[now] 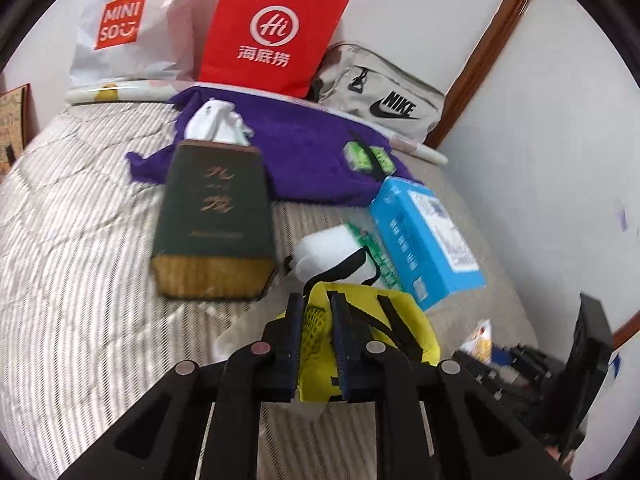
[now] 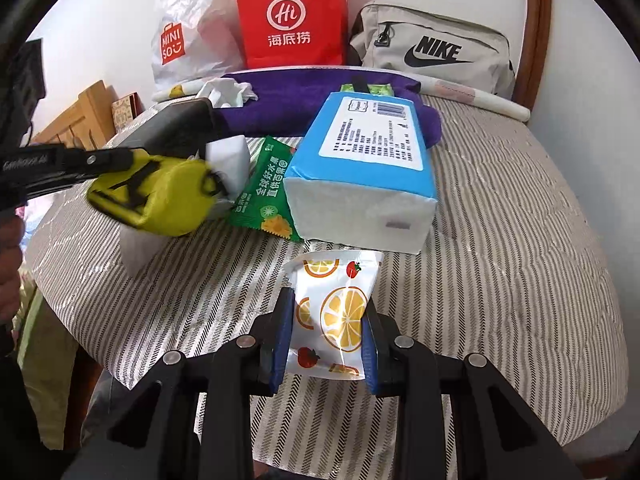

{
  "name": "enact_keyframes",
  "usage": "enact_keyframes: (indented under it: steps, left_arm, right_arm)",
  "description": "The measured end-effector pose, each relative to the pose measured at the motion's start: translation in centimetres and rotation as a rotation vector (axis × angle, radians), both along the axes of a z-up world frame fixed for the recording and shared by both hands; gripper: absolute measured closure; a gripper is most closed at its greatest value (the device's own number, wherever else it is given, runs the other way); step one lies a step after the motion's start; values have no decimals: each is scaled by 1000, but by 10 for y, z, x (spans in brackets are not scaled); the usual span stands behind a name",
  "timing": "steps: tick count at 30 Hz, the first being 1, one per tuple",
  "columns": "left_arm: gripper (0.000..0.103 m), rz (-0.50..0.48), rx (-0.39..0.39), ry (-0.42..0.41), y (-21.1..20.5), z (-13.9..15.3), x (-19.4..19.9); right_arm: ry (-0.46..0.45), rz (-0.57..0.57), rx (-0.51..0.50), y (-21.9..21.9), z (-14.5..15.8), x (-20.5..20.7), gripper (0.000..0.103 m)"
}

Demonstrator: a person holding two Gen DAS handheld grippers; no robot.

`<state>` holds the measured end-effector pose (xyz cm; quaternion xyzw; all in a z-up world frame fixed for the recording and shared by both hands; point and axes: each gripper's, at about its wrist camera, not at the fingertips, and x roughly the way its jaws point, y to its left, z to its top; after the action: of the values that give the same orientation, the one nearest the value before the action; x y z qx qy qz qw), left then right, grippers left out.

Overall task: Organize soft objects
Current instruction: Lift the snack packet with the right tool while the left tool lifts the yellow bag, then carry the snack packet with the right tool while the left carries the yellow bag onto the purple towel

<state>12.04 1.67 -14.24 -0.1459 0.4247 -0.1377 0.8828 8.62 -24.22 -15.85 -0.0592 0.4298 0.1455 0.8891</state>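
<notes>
Our left gripper [image 1: 314, 316] is clamped on the yellow fabric pouch with black straps [image 1: 384, 320]; our right gripper [image 2: 326, 328] pinches the white citrus-printed tissue packet [image 2: 334, 312]. Both hang just above the striped bedspread [image 2: 500, 280], and the blue-wrapped tissue pack [image 2: 364, 176] lies straight ahead of the right one, its long axis running away from us.

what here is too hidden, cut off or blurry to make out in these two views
- Yellow pouch, left wrist view: the left gripper covers its front; in the right wrist view it is motion-blurred.
- Dark green tissue box, left wrist view: gold lettering too blurred to read.
- Green snack packet, right wrist view: partly under the blue tissue pack.
- Fruit-print packet, right wrist view: sides hidden by the right gripper.
</notes>
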Motion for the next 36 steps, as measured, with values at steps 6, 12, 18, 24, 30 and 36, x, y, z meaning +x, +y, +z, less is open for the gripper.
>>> enact_keyframes:
  steps: [6, 12, 18, 24, 30, 36]
  left_arm:
    - [89, 57, 38, 14, 28, -8, -30]
    - [88, 65, 55, 80, 44, -33, -32]
    - [67, 61, 186, 82, 34, -45, -36]
    - [59, 82, 187, 63, 37, -51, -43]
    - [81, 34, 140, 63, 37, -47, -43]
    - [81, 69, 21, 57, 58, -26, -46]
  right_arm:
    - [-4, 3, -21, 1, -1, -5, 73]
    - [9, 15, -26, 5, -8, -4, 72]
    - [42, 19, -24, 5, -18, 1, 72]
    - [47, 11, -19, 6, -21, 9, 70]
    - [46, 11, -25, 7, -16, 12, 72]
    - [13, 37, 9, 3, 13, 5, 73]
